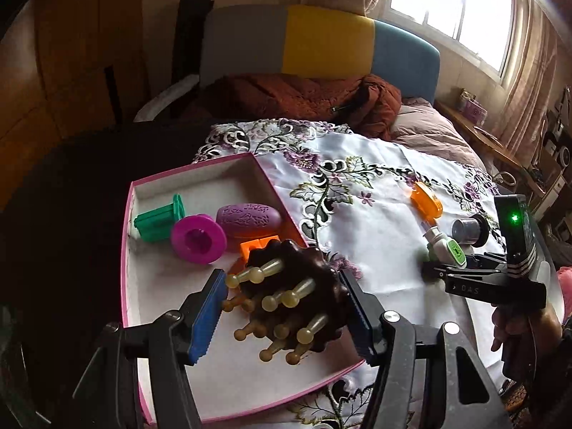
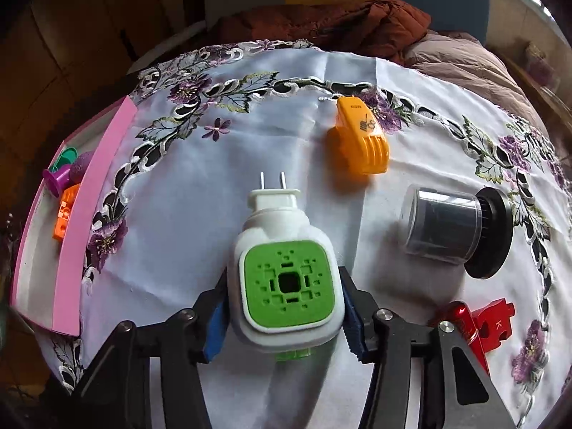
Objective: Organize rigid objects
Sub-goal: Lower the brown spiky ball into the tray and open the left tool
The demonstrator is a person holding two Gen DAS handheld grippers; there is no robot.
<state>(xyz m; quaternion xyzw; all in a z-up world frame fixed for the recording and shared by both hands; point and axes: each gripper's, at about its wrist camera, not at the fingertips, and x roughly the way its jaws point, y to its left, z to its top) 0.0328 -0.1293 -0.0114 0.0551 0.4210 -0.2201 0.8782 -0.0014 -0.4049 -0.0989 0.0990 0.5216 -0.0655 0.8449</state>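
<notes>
My left hand-held gripper [image 1: 286,307] grasps a massage brush [image 1: 296,293] over the pink box [image 1: 125,250]; my right hand-held gripper [image 2: 284,318] clenches the plug-in [image 2: 286,279], orange clip [image 2: 361,143] and jar [image 2: 447,225] beyond.

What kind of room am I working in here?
Most likely a bedroom: a padded headboard behind a bed with a quilt, and a curtained window. The work surface is an embroidered cloth.

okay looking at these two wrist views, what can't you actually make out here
- Orange block in the pink box, left wrist view: mostly hidden behind the brown massage comb in the left gripper.
- Red piece, right wrist view: partly covered by the right gripper.
- White-and-green plug-in device: its underside faces the cloth.
- Orange clip: print too small to read.
</notes>
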